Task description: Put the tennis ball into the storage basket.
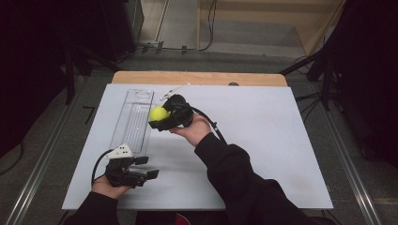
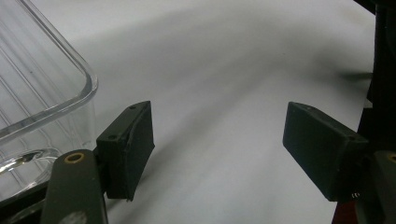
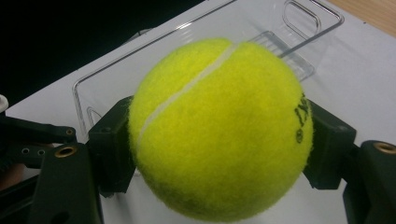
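A yellow-green tennis ball (image 1: 159,113) (image 3: 219,128) is clamped between the jaws of my right gripper (image 1: 162,117) (image 3: 219,149), held above the white board just right of a long clear plastic tray (image 1: 133,121) (image 3: 196,42). The tray lies lengthwise at the left of the board and looks empty. My left gripper (image 1: 146,167) (image 2: 219,151) rests near the front left edge of the board, open, with nothing between its jaws. The tray's near corner (image 2: 51,88) sits just to its left.
A white board (image 1: 263,140) covers a wooden table (image 1: 197,77). A small clear stick-like object (image 1: 174,91) lies beyond the right gripper near the tray's far end. Dark stands and cables surround the table on the floor.
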{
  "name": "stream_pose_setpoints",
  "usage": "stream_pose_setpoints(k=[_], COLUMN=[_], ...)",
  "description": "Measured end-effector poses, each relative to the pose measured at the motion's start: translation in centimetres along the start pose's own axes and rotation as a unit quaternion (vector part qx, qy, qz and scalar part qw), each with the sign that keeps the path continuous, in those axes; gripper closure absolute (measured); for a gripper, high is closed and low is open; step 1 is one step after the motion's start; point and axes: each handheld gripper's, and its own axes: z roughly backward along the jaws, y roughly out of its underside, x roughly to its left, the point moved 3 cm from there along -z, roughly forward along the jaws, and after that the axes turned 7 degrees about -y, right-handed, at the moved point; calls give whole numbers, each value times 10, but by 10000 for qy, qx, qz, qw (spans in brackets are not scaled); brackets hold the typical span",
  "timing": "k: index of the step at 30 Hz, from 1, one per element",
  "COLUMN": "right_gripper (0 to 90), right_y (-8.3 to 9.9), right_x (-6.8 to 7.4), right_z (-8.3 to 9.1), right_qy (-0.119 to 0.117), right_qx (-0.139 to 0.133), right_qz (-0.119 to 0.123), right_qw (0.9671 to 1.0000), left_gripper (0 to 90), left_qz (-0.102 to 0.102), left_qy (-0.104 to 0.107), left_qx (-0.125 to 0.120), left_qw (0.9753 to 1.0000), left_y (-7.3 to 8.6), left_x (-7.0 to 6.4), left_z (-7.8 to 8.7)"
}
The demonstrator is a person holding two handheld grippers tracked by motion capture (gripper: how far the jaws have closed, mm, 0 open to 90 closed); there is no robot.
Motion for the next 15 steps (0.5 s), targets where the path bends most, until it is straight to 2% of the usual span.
stream_pose_setpoints(k=[11,15], right_gripper=[240,240], right_y=[-11,-15], right_x=[1,2], right_z=[-10,-13], right_qy=[58,10], right_qx=[13,-32], right_qz=[51,18], right_qw=[10000,10000], left_gripper=[253,253], left_qz=[-20,-30], left_qy=[-29,-26], left_qx=[20,28], left_qw=[10000,10000], left_y=[0,0], left_x=[0,0], left_z=[0,0])
